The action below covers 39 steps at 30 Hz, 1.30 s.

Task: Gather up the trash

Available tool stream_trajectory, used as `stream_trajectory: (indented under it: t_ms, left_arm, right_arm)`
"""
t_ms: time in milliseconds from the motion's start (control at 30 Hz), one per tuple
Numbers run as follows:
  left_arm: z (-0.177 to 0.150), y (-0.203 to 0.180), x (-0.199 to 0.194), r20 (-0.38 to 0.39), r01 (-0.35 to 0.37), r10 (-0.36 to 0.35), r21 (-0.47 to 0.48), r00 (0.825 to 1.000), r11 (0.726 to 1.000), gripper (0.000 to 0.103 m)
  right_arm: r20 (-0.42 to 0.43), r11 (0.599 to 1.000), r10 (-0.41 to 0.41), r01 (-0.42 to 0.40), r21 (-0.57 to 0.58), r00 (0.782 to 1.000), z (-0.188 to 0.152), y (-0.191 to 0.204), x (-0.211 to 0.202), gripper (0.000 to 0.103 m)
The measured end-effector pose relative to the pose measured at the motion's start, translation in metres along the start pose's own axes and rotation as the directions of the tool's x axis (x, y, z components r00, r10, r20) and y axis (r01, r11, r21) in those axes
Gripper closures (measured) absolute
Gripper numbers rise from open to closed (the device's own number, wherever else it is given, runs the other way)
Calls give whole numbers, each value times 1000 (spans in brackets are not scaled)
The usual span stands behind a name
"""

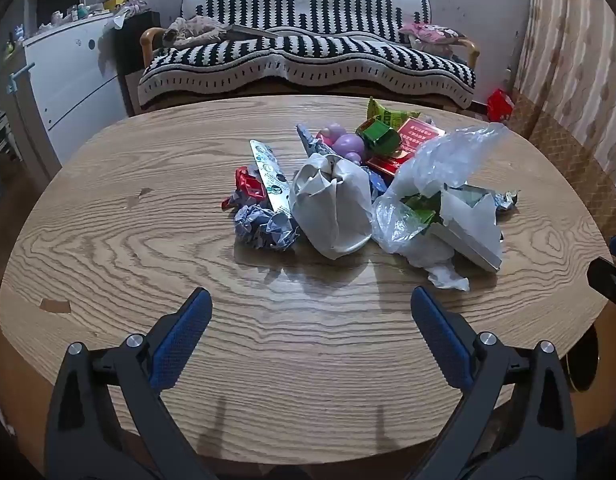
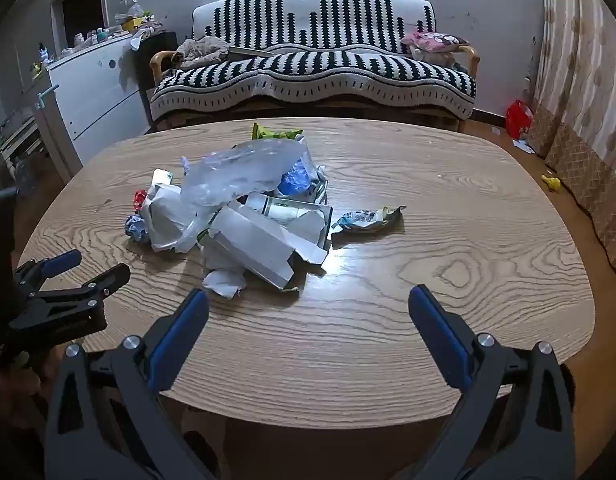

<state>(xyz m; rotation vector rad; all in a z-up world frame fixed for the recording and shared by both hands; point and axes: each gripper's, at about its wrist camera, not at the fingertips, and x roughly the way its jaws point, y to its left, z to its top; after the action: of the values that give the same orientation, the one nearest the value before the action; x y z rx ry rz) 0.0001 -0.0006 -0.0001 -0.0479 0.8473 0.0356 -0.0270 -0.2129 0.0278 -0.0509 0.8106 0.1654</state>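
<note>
A heap of trash lies mid-table on the wooden table (image 1: 108,240): a crumpled grey paper bag (image 1: 331,208), a clear plastic bag (image 1: 439,168), a crumpled paper ball (image 1: 264,228), a torn white carton (image 1: 471,232), red and green wrappers (image 1: 381,138). My left gripper (image 1: 309,304) is open and empty, above the near table edge, short of the heap. My right gripper (image 2: 308,304) is open and empty, near the front edge, just right of the carton (image 2: 256,240). A flattened wrapper (image 2: 367,218) lies apart to the right of the plastic bag (image 2: 244,172).
A striped sofa (image 1: 308,52) stands behind the table, a white cabinet (image 1: 72,76) at the left, a curtain (image 1: 567,60) at the right. A red bag (image 2: 519,118) and small items lie on the floor at the right. The left gripper shows in the right wrist view (image 2: 74,280).
</note>
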Motion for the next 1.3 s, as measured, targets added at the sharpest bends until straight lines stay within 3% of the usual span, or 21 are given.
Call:
stream_trajectory:
  t_ms: [1300]
  left_arm:
    - [-2, 4, 2, -6, 2, -2, -9, 1000, 1000, 6]
  right_arm:
    - [4, 1000, 20, -20, 0, 1000, -2, 0, -11, 6]
